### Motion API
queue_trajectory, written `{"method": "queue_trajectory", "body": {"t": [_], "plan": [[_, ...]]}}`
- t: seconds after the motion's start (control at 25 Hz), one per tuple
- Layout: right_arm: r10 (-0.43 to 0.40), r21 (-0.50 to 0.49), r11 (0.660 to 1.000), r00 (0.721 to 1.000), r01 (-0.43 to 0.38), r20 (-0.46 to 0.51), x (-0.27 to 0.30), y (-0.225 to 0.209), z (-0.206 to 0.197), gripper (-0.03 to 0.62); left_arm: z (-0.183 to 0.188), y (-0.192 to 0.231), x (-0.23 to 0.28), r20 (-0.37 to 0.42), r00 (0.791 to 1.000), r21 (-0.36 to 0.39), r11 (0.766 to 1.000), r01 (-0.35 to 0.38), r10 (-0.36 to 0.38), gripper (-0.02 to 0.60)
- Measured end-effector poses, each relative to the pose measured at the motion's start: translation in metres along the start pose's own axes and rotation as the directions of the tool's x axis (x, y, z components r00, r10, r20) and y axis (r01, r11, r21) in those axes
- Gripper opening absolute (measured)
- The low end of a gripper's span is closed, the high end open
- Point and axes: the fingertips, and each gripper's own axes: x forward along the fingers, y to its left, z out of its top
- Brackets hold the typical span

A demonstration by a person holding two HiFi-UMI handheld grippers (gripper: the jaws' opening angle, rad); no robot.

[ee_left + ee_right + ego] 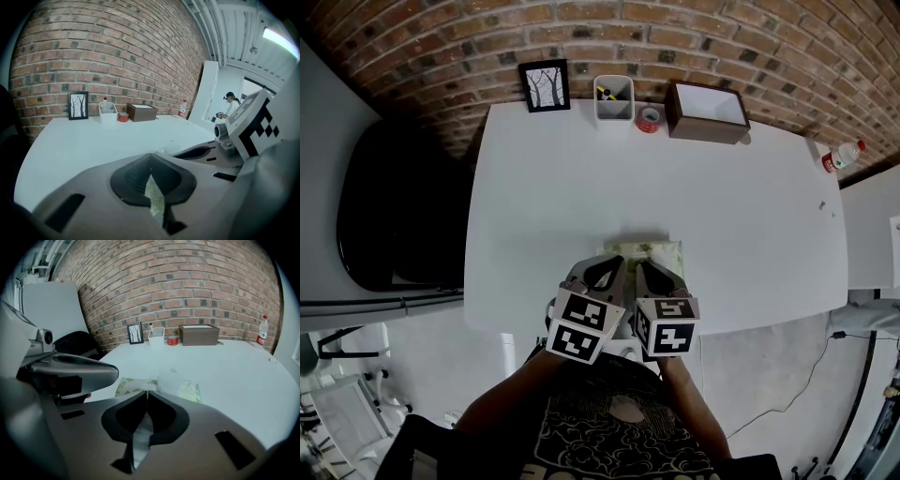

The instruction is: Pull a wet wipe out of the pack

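A pale green wet wipe pack (630, 249) (192, 391) lies near the front edge of the white table (581, 187). My left gripper (615, 266) (150, 159) is shut on the pack's near left edge, and a strip of green printed wrapper (155, 198) shows between its jaws. My right gripper (651, 268) (147, 394) sits beside it, shut on a whitish sheet, the wet wipe (140, 432). Just beyond its tips a rounded white flap (171, 380) stands up from the pack. The gripper bodies hide the pack's near half in the head view.
Along the far edge of the table stand a framed picture (545, 86), a white holder (614, 98), a red tape roll (648, 118) and a brown box (707, 111). A bottle (842, 156) lies at the far right. A black chair (394, 206) is at the left.
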Motion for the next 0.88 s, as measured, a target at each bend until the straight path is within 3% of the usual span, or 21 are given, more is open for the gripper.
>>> {"method": "queue_trajectory", "body": {"t": [0.32, 0.88], "plan": [[0.044, 0.055, 0.997, 0.999, -0.045, 0.018, -0.002, -0.001, 0.003, 0.018, 0.003, -0.003, -0.003, 0.009, 1.000, 0.011, 1.000, -0.017, 0.017, 0.012], [0.084, 0.039, 0.995, 0.988, -0.089, 0.128, -0.022, 0.002, 0.024, 0.017, 0.014, -0.007, -0.013, 0.046, 0.997, 0.019, 0.998, -0.058, 0.057, 0.012]]}}
